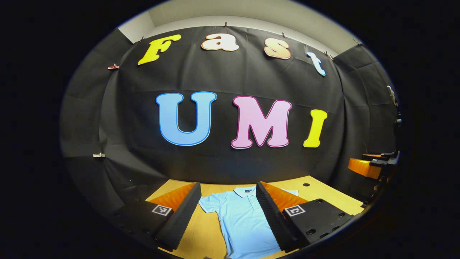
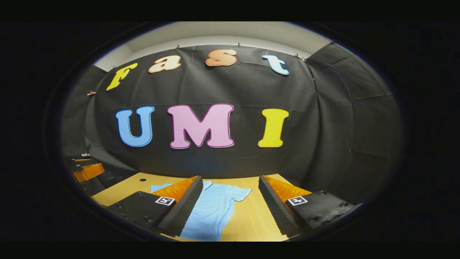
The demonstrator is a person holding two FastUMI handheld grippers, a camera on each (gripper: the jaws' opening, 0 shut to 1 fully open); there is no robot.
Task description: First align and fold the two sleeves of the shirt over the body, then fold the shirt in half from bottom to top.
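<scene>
Your light blue shirt (image 1: pixel 244 223) lies flat on the table (image 1: pixel 323 192), collar toward the wall, at the bottom centre of both views. Both sleeves lie spread, so by my reading the sleeve fold has not begun. Your left gripper (image 1: pixel 228 216) and right gripper (image 2: pixel 228 208) hang above it, jaws wide and empty. Next, bring each gripper down onto a sleeve (image 2: pixel 239 194) edge and pinch one layer only.

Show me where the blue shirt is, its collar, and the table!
light blue polo shirt (image 1: pixel 244 223), left gripper view, on its chest.
collar (image 1: pixel 247 191), left gripper view, on the collar's front.
wooden table (image 2: pixel 251 216), right gripper view, on bare wood beside the shirt.
</scene>
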